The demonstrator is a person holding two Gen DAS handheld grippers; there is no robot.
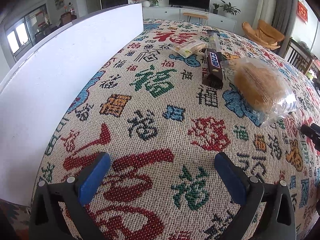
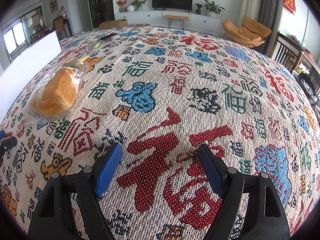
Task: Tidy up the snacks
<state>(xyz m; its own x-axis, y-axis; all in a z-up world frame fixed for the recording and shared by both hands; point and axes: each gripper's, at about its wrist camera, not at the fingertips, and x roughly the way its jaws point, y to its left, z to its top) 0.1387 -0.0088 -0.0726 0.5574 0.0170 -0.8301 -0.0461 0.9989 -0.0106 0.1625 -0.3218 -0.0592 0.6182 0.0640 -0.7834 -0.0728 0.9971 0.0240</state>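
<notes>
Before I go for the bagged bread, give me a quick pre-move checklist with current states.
1. Left gripper open, nothing between its fingers: ok.
2. Right gripper open, nothing held: ok.
3. Bagged bread lying free on the tablecloth, not under other snacks: ok.
4. Chocolate bar close beside the bread; whether they touch: cannot tell.
5. Path from the left gripper to the bread unobstructed: ok.
6. White box interior ready to receive snacks: cannot tell, only its outer wall shows.
</notes>
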